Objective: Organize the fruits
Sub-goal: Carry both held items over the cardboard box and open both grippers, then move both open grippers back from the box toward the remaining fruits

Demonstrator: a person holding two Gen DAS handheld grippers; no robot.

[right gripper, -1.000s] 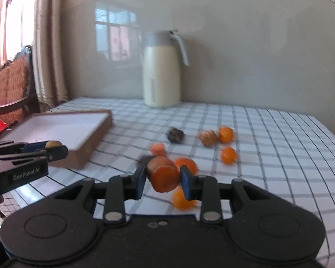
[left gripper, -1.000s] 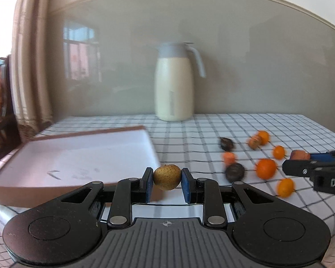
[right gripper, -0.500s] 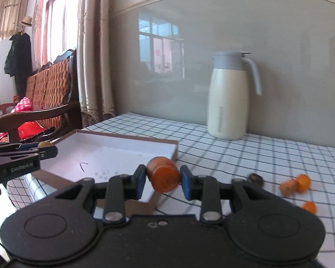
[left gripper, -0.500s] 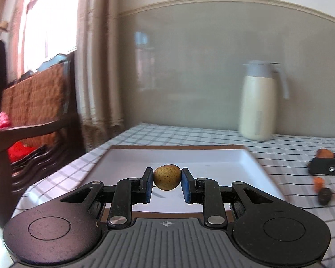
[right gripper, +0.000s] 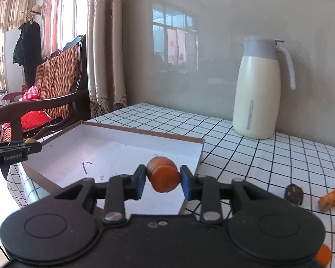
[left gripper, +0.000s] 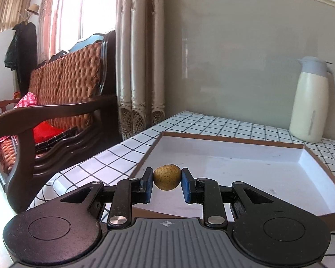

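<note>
Left wrist view: the left gripper [left gripper: 167,184] is closed on a small yellow-brown fruit [left gripper: 167,177], pinched between its blue pads, hanging over the near left corner of the tray [left gripper: 234,139]. The white floor of the tray beyond the gripper looks bare apart from faint marks. At the right edge a dark tip is cut off by the frame. Farther off to the right a cream jug [left gripper: 310,100] stands on the checked desk [left gripper: 114,156].

In the right wrist view the right gripper [right gripper: 163,182] clamps an orange carrot piece [right gripper: 164,174] above the tray's near right part. Right of it on the desk lie a dark fruit [right gripper: 294,194] and orange pieces [right gripper: 331,198], some cut off by the edge.
</note>
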